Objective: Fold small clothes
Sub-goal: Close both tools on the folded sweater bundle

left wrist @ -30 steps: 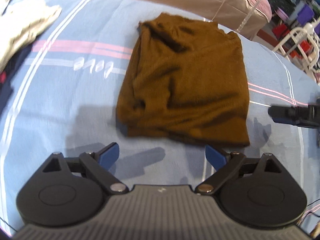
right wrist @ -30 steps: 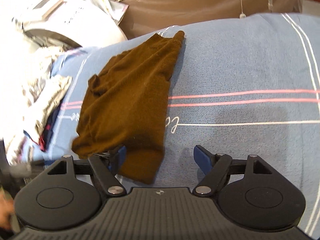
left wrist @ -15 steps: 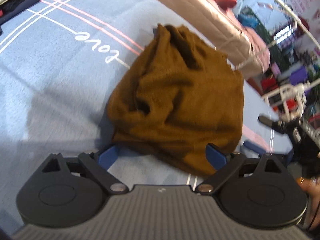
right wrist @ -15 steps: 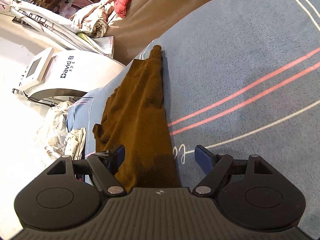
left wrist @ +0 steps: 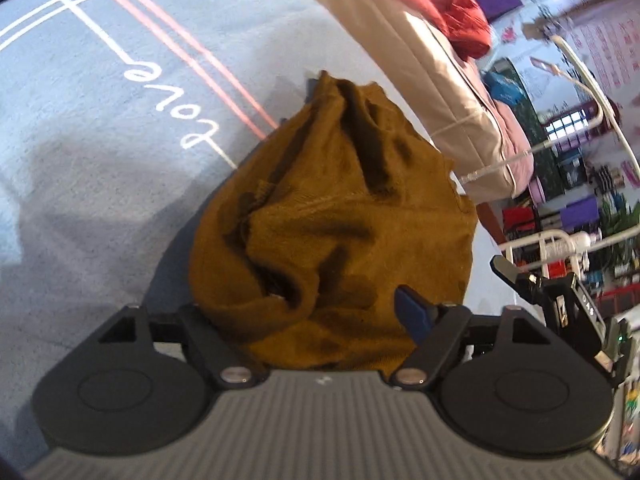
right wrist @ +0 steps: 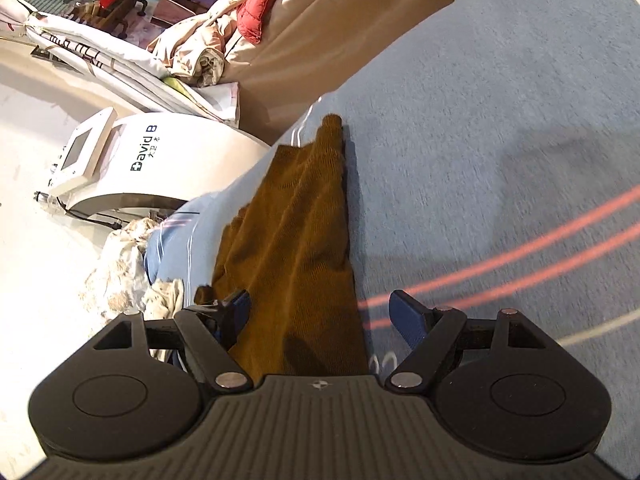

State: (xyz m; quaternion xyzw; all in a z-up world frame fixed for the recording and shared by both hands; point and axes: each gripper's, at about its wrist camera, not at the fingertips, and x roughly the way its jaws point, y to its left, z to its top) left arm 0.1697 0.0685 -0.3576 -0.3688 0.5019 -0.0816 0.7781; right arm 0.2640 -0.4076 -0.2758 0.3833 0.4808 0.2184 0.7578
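Note:
A brown knit garment [left wrist: 340, 224] lies bunched on the blue bedsheet [left wrist: 100, 152]. My left gripper [left wrist: 320, 312] is open with the garment's near edge lying between its fingers; the left finger is hidden under the cloth, the right blue pad [left wrist: 412, 312] shows. In the right wrist view the same garment [right wrist: 296, 248] stretches away as a long strip, its near end between the open fingers of my right gripper [right wrist: 324, 312]. The right gripper also shows in the left wrist view at the right edge [left wrist: 552, 292].
A beige pillow [left wrist: 432, 80] with red cloth [left wrist: 460, 28] lies beyond the garment. A white machine [right wrist: 140, 160] stands off the bed's left side, with a pile of pale clothes [right wrist: 132, 280] near it. Shelves and a white rack [left wrist: 568, 240] stand at the right.
Both grippers have moved in low over the garment's near edge, which now lies between their fingers. The garment has bunched up and looks narrower than a second ago.

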